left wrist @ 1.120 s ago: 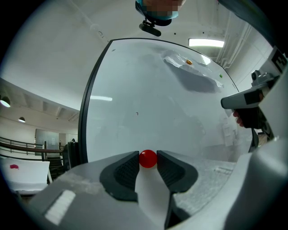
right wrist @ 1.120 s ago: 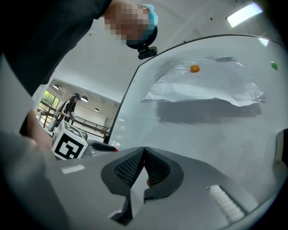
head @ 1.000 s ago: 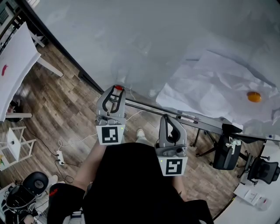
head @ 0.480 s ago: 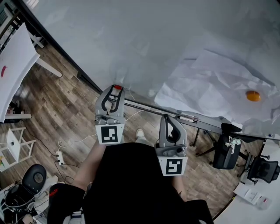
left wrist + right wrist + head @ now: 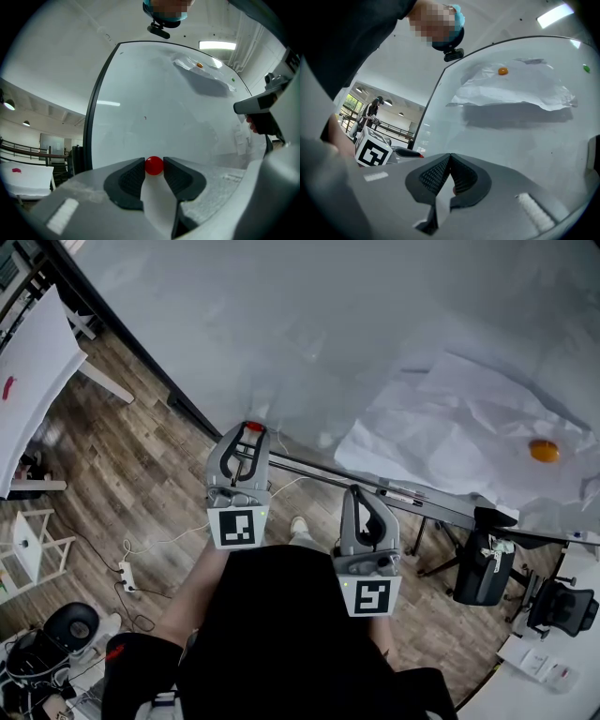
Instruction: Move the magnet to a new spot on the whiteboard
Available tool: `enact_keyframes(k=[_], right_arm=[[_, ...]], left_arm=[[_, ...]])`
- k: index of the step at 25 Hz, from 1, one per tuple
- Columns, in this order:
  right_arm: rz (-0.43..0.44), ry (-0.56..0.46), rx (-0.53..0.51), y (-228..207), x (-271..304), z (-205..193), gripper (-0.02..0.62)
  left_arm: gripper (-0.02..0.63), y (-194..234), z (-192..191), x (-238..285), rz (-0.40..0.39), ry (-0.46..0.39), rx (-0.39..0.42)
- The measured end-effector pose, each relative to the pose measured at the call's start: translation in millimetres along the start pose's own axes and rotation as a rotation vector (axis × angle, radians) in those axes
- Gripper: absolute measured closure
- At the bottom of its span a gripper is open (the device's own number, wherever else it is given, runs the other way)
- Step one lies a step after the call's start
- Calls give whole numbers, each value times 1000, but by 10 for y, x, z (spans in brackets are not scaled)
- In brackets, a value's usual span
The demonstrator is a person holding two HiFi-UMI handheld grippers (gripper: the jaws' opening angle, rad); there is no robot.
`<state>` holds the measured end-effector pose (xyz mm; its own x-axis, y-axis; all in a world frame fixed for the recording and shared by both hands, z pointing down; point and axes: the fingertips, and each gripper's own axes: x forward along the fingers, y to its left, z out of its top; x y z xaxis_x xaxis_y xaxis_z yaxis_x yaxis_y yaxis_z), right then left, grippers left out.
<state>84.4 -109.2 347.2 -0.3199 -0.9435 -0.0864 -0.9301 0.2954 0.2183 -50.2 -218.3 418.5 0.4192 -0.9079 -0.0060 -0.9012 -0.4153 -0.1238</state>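
A small red magnet [image 5: 251, 427] sits between the tips of my left gripper [image 5: 250, 430], right at the large whiteboard [image 5: 375, 334]. In the left gripper view the red magnet [image 5: 153, 165] touches both dark pads [image 5: 131, 177] in front of the whiteboard [image 5: 154, 108], so my left gripper [image 5: 153, 167] is shut on it. My right gripper [image 5: 357, 493] hangs lower and to the right, a little off the board. Its jaws meet with nothing between them in the right gripper view [image 5: 450, 158].
A crumpled white paper sheet [image 5: 450, 437] is pinned to the board by an orange magnet [image 5: 544, 450]. A green magnet [image 5: 586, 68] sits further right. The board's tray [image 5: 403, 493] runs below. A black bag [image 5: 483, 568], an office chair [image 5: 562, 606] and a white table [image 5: 33, 390] stand around.
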Motion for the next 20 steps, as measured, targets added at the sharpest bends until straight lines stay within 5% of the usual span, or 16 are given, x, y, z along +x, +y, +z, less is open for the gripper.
enact_keyframes(k=[20], right_arm=[[11,1,1,-29,10,-6,594]], left_arm=[[472,-12,7,8,13,-17,7]])
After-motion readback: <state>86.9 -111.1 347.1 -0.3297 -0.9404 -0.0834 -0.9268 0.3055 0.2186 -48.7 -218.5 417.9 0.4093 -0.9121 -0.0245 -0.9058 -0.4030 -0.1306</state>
